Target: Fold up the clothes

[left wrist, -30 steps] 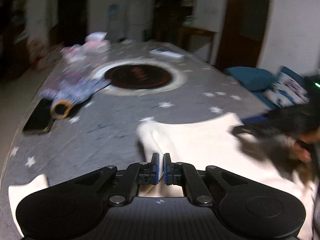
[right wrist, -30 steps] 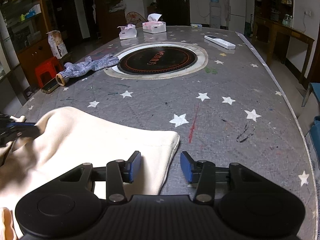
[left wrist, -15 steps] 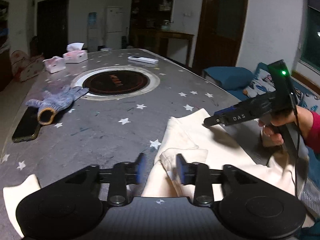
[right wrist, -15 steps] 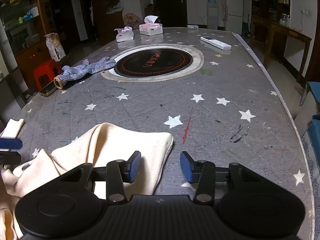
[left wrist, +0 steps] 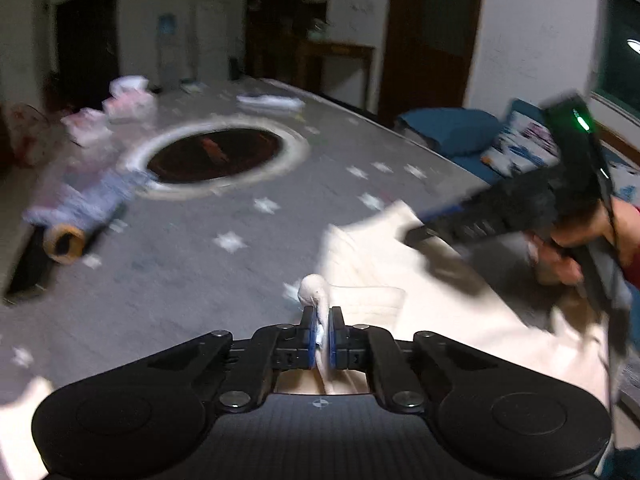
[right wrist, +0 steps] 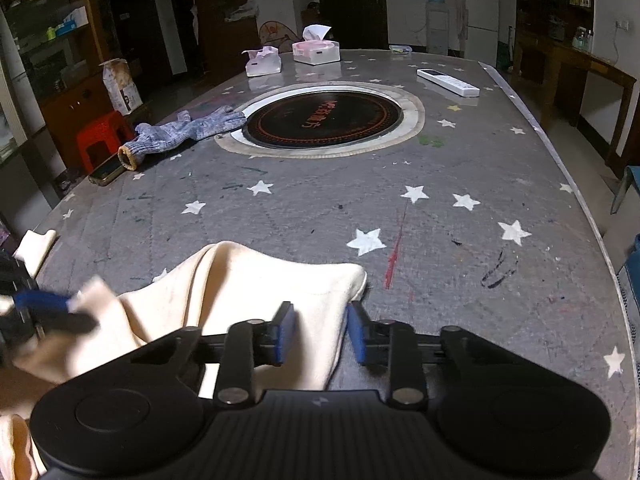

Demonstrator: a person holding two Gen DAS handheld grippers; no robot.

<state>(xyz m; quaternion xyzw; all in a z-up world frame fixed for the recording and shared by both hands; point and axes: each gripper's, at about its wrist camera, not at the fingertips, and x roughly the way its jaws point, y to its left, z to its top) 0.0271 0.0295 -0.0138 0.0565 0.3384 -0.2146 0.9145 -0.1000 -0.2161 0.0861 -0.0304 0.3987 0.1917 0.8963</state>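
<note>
left gripper [left wrist: 321, 334] pinching cream garment [right wrist: 256, 280], right gripper [right wrist: 320, 332] apparently parted

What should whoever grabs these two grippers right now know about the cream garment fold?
Left gripper: shut on a bunched edge of the cream garment.
Right gripper: open, jaws straddling the garment's right-hand corner, nothing gripped.
The garment lies rumpled at the near edge of the star-patterned table, clear of the glove and remote.
Done: left pinch only; no neat fold shows.
Left: close the right gripper on its corner, then probably spread and fold.
</note>
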